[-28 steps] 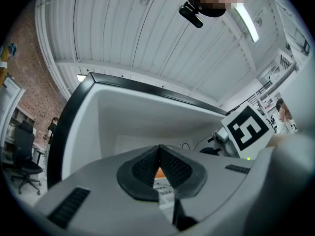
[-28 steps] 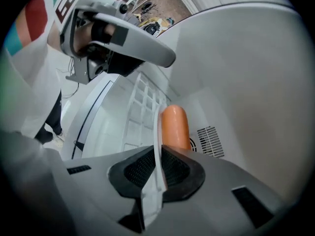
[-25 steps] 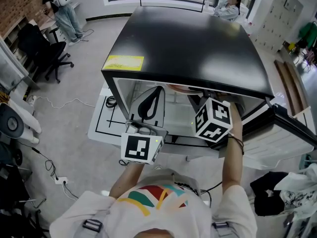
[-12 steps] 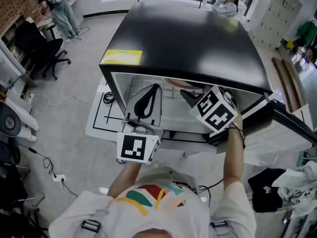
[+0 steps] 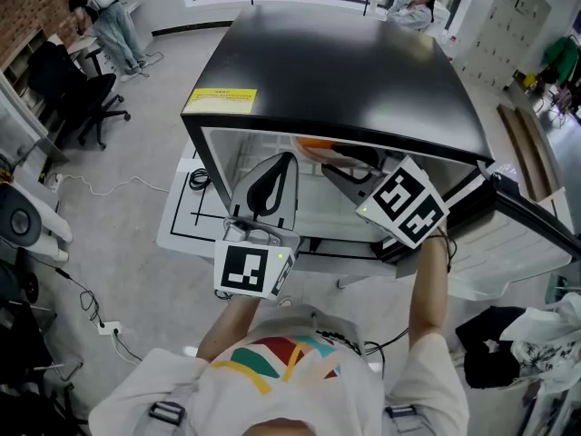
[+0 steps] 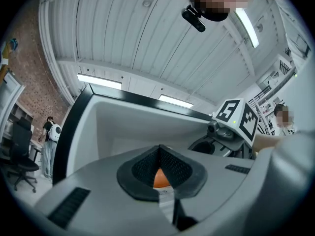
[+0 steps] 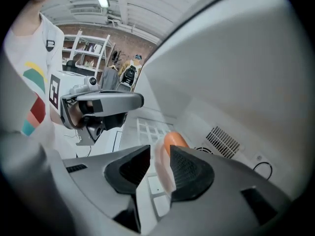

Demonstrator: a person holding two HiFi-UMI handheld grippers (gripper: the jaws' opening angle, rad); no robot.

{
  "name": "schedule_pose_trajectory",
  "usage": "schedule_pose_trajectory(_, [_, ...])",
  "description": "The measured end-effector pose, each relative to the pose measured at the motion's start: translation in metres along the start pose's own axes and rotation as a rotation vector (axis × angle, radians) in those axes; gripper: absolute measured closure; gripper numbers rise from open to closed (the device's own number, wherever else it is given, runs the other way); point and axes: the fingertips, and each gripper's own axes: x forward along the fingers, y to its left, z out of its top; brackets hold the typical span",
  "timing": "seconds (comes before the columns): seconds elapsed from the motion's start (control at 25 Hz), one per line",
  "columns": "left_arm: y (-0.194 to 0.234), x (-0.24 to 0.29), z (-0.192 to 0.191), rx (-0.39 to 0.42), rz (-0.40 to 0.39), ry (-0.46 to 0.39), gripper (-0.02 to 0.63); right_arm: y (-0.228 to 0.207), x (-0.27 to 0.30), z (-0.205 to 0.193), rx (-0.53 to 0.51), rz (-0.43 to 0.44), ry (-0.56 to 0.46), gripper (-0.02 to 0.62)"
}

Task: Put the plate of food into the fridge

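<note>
Letting go of the pale round plate (image 7: 163, 178) of orange food (image 7: 173, 140) inside the black-topped white-lined fridge (image 5: 345, 71).
Lying at eleven o'clock of the right gripper (image 7: 158, 154), freshly opened to full spread with the rim between the pads (image 7: 189, 168) but unclamped. Next, probably: draw straight back toward six o'clock without snagging the rim, then close up. At nine o'clock, left gripper (image 6: 158, 154) clenched shut on nothing.

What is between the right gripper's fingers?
The rim of the plate, with orange food behind it, stands between the fingers of the right gripper, which have just been opening. The right gripper view shows this.
</note>
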Motion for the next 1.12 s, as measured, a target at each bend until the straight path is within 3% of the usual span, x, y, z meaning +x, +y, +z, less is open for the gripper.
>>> schedule_pose_trajectory(0.2, [-0.003, -0.001, 0.004, 0.007, -0.002, -0.010, 0.600, -0.008, -0.014, 0.011, 0.012, -0.099, -0.089, 0.494])
schedule_pose_trajectory(0.52, [-0.009, -0.001, 0.009, 0.015, -0.009, -0.013, 0.600, -0.016, -0.057, 0.034, 0.116, -0.298, -0.386, 0.495])
schedule_pose_trajectory(0.68, [-0.012, -0.003, 0.014, 0.011, -0.015, -0.023, 0.600, -0.014, -0.075, 0.036, 0.183, -0.405, -0.444, 0.495])
schedule_pose_trajectory(0.92, [-0.017, -0.002, 0.016, 0.011, -0.031, -0.014, 0.600, -0.002, -0.087, 0.032, 0.352, -0.460, -0.518, 0.495])
schedule_pose_trajectory(1.12, [-0.019, -0.002, 0.013, 0.010, -0.038, 0.004, 0.600, 0.000, -0.105, 0.024, 0.438, -0.600, -0.600, 0.497])
